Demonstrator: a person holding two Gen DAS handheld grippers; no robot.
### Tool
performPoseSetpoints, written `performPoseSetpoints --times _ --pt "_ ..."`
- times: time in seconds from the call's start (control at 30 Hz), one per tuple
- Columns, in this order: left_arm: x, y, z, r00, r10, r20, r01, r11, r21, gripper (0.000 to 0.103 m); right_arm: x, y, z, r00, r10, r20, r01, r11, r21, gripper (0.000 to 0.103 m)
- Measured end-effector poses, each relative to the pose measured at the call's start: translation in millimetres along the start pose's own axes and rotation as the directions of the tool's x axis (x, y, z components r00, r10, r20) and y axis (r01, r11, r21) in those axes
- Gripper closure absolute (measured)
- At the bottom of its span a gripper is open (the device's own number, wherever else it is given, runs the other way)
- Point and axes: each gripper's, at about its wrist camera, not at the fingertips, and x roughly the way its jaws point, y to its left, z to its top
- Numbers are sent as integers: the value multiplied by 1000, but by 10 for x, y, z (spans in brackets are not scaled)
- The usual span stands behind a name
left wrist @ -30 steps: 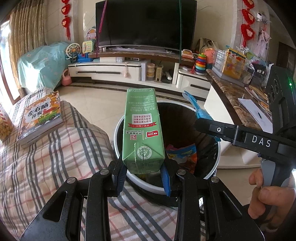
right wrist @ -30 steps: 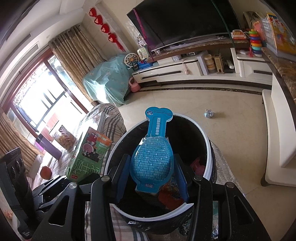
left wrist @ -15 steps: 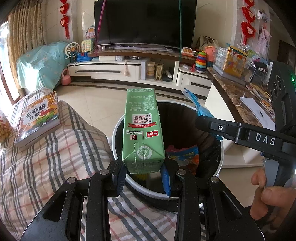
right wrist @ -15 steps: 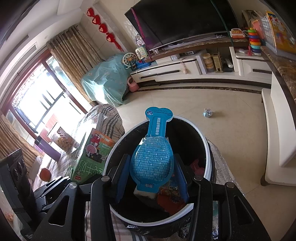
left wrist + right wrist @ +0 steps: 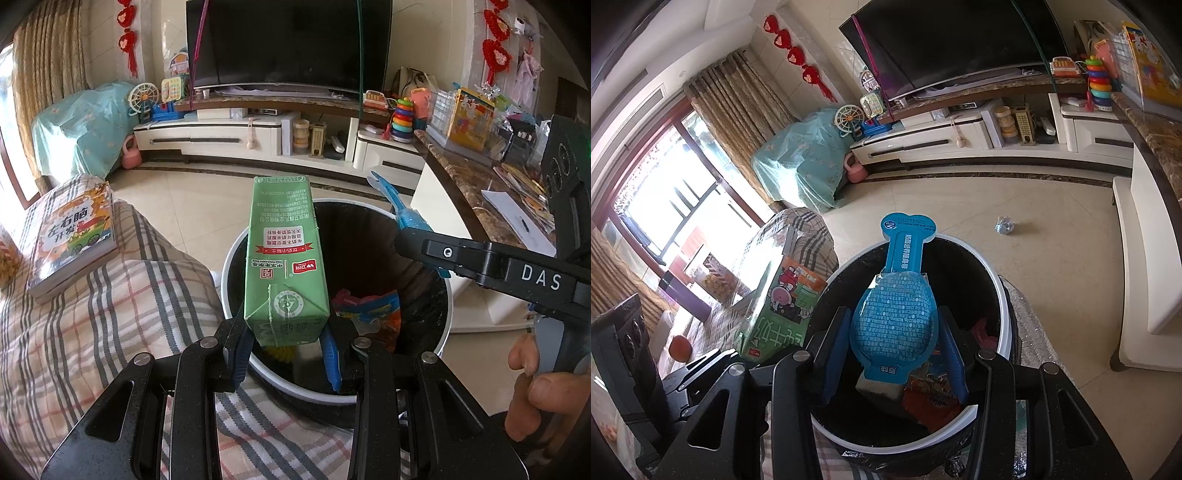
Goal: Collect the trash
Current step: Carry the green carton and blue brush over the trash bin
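- Left wrist view: the left gripper [image 5: 286, 341] is partly open, its blue pads clamped on the base of a green rectangular drink carton [image 5: 284, 258]; carton held over the near-left rim of the round white-rimmed, black-lined trash bin [image 5: 447, 314]
- Right gripper [image 5: 894, 356] is partly open too, pinching a blue paddle-shaped plastic package [image 5: 895, 317] above the bin's mouth; colourful wrappers [image 5: 932, 393] lie inside
- Plaid-covered cushion [image 5: 110, 314] crowds the bin's left; tiled floor [image 5: 1052, 277] lies open beyond
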Motion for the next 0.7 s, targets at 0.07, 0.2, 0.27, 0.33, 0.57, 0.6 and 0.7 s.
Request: performPoseSetpoints --times 0.07,0.2,0.27,0.33,0.57,0.6,0.7 --pt "10 -7 15 1000 1 -1 -1 1000 3 72 0 -1 0 1000 -1 0 1 1000 -1 56" --pt "14 -11 23 1000 0 -1 0 1000 5 72 5 -21 18 1000 -1 -2 1 1000 2 56" --pt "20 -20 26 1000 1 -2 -1 1000 6 72 6 -41 33 1000 -1 -4 1 1000 3 56" --pt "28 -21 34 1000 1 -4 -1 1000 8 72 5 -43 33 1000 -1 -4 1 1000 4 56" --pt "87 -22 45 1000 0 -19 0 1000 11 72 53 -62 43 1000 -3 -18 3 1000 5 56" --pt "96 -21 45 1000 0 -22 0 1000 11 72 59 -64 44 1000 -3 -19 3 1000 5 56" --pt "120 -21 51 1000 0 -28 0 1000 12 72 66 -64 36 1000 -6 -23 6 1000 7 56"
